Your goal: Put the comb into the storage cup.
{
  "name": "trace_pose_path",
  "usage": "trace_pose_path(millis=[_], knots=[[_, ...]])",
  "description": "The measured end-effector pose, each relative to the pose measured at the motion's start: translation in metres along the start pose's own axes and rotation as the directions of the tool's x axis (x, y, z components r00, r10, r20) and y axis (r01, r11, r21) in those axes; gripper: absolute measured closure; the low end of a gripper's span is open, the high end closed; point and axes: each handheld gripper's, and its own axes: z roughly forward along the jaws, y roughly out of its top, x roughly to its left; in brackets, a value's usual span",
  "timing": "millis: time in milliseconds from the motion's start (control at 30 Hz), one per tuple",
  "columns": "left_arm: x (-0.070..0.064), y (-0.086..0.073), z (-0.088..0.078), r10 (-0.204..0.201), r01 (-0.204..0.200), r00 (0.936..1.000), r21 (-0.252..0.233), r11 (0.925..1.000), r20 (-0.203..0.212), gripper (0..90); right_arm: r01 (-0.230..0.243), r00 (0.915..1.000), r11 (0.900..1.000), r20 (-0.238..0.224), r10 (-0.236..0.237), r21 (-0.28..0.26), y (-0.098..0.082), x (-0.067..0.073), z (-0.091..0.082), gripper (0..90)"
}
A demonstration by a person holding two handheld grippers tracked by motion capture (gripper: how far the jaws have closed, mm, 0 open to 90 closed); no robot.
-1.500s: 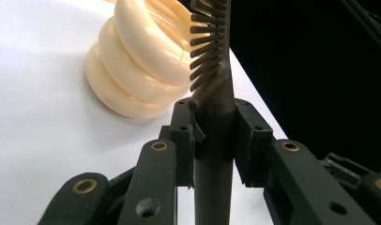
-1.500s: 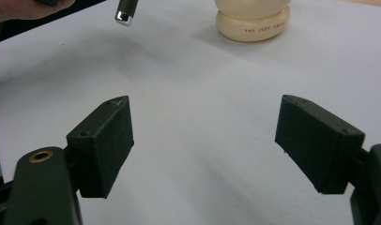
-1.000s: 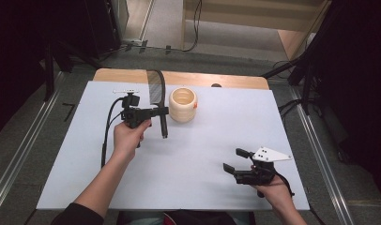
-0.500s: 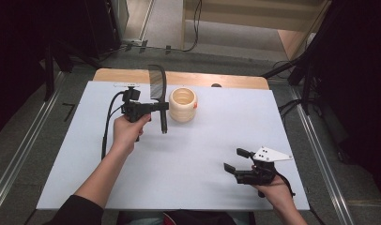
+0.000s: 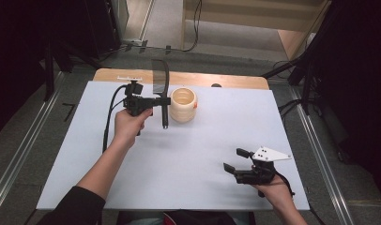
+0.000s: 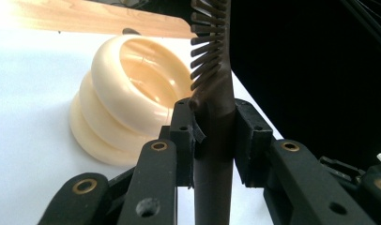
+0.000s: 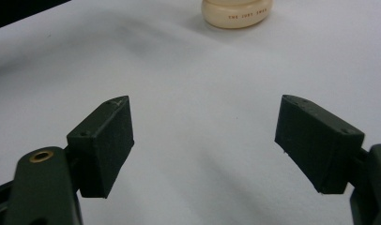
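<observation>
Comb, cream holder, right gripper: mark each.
comb (image 6: pixel 216 140), left gripper view, on the handle between the pads.
cream holder (image 5: pixel 184 105), high view, on its ribbed side wall.
right gripper (image 7: pixel 202 140), right gripper view, midway between open jaws.

Dark brush (image 5: pixel 163 91), long handle, bristled head up, held upright above worktop (image 5: pixel 188 159); just beside cream ribbed cup (image 5: pixel 183 105), open-topped, standing near far edge.

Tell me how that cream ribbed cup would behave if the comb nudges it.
The cup looks light and hollow, so a nudge would probably slide it. Its squat shape likely resists tipping. The comb, clamped in the left gripper, seems stiff.
</observation>
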Motion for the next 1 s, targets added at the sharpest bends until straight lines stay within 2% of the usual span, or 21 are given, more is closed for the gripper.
trace_pose_path(millis=[367,667,767,867,1000], knots=[[-0.006,0.023,0.004,0.021,-0.021,0.9998,-0.002,0.9998,0.007,72.5,-0.003,1.0000,1.000,0.008,0.003,0.002,0.000,-0.001,-0.001,17.8],[-0.006,0.034,0.008,0.005,-0.004,0.9995,-0.034,0.9994,0.030,72.5,-0.007,1.0000,1.000,0.001,0.007,0.006,0.000,-0.001,0.001,17.8],[-0.007,0.039,0.012,0.014,-0.014,0.9998,-0.026,0.9996,0.014,72.5,-0.009,1.0000,1.000,-0.002,0.009,0.003,0.000,-0.001,0.001,17.8],[-0.010,0.044,0.016,0.030,-0.029,0.9995,-0.030,0.9991,0.010,72.5,-0.003,1.0000,1.000,0.004,0.003,0.002,0.001,0.000,0.001,17.8],[-0.011,0.050,0.021,0.031,-0.031,0.9994,-0.030,0.9991,0.014,72.5,-0.006,0.9998,1.000,0.016,0.007,-0.005,0.001,-0.001,0.000,17.8]])
